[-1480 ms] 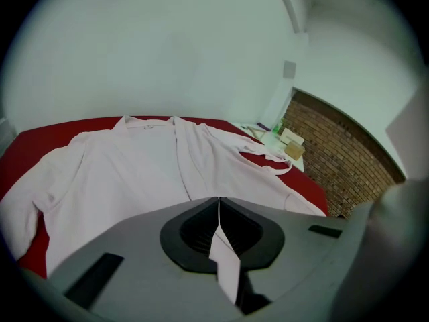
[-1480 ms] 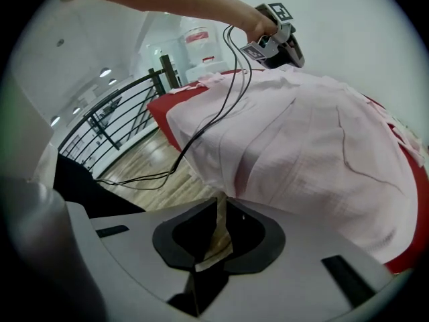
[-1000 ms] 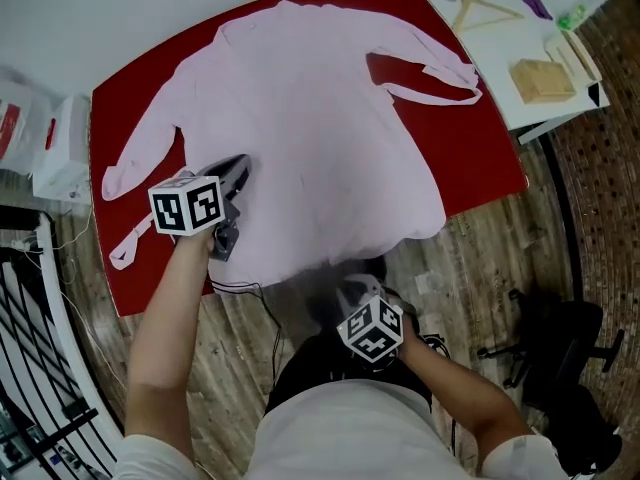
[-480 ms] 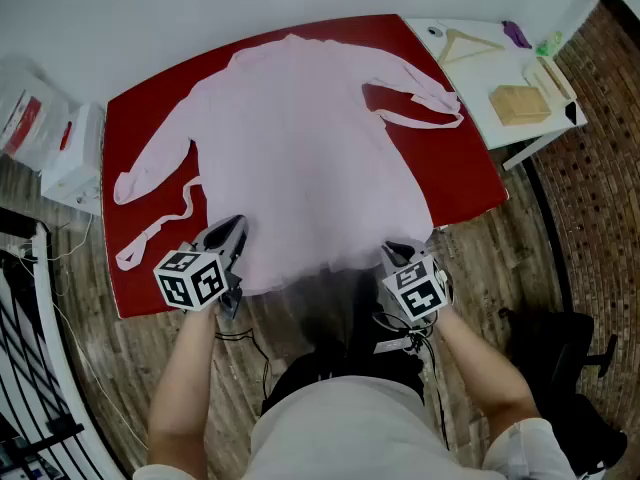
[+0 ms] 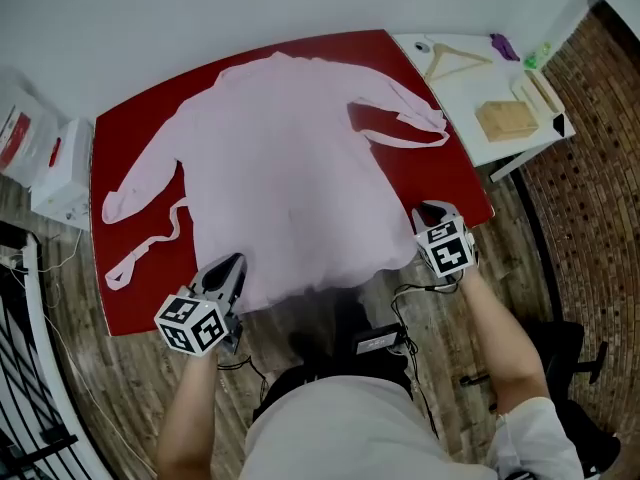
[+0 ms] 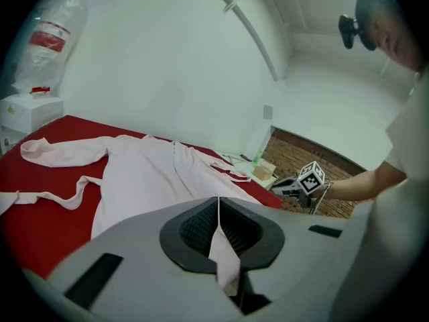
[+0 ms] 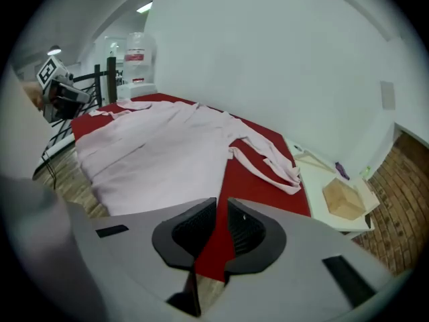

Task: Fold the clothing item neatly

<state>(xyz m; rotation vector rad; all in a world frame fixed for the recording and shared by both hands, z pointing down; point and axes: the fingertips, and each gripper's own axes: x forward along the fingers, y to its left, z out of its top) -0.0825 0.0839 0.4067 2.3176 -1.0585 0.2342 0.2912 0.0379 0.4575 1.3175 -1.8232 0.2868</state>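
Observation:
A pale pink robe (image 5: 290, 178) lies spread flat on the red table (image 5: 458, 173), collar at the far side and hem at the near edge. Its left sleeve (image 5: 140, 168) stretches out; the right sleeve (image 5: 400, 118) is folded inward. A loose belt strip (image 5: 150, 238) curls on the left. My left gripper (image 5: 225, 268) is at the hem's left corner, shut on a pinch of pink fabric (image 6: 221, 253) that shows between its pads. My right gripper (image 5: 430, 211) hovers just off the hem's right corner, over bare red table. It (image 7: 222, 210) is all but shut, with only a narrow slit and nothing in it.
A white side table (image 5: 470, 88) at the right holds a wooden hanger (image 5: 455, 58) and a wooden box (image 5: 507, 120). A white box and plastic bag (image 5: 55, 168) stand on the left. An office chair base (image 5: 570, 358) sits on the wooden floor at the right.
My left gripper has drawn back to the table's near edge, at the hem. My right gripper has swung from below the hem up and right to the table's right corner.

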